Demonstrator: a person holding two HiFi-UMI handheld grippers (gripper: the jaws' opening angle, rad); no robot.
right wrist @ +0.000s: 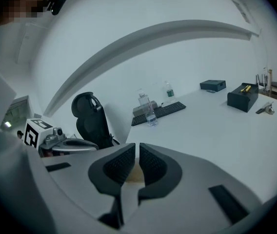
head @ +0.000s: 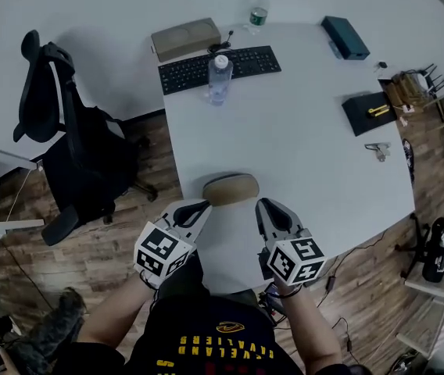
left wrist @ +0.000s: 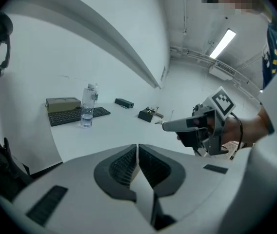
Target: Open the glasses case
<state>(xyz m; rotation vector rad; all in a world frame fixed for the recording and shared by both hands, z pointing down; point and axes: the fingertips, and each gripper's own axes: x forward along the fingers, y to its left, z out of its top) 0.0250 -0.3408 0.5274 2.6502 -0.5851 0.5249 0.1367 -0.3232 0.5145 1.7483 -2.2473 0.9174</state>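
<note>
In the head view, the tan oval glasses case (head: 230,188) lies closed on the white table (head: 300,155), near its front edge. My left gripper (head: 199,207) hovers just in front of the case's left end, and my right gripper (head: 266,205) is in front of its right end; neither touches it. Both have their jaws together with nothing between them. In the left gripper view the closed left gripper (left wrist: 137,151) hides the case, and the right gripper (left wrist: 197,126) shows to the side. A sliver of the tan case (right wrist: 132,175) shows behind the closed right gripper (right wrist: 136,152).
At the far side of the table are a black keyboard (head: 220,68), a water bottle (head: 220,78), a tan box (head: 185,37) and a dark teal box (head: 345,37). A black tray (head: 369,112) and keys (head: 378,151) sit at right. An office chair (head: 73,147) stands left of the table.
</note>
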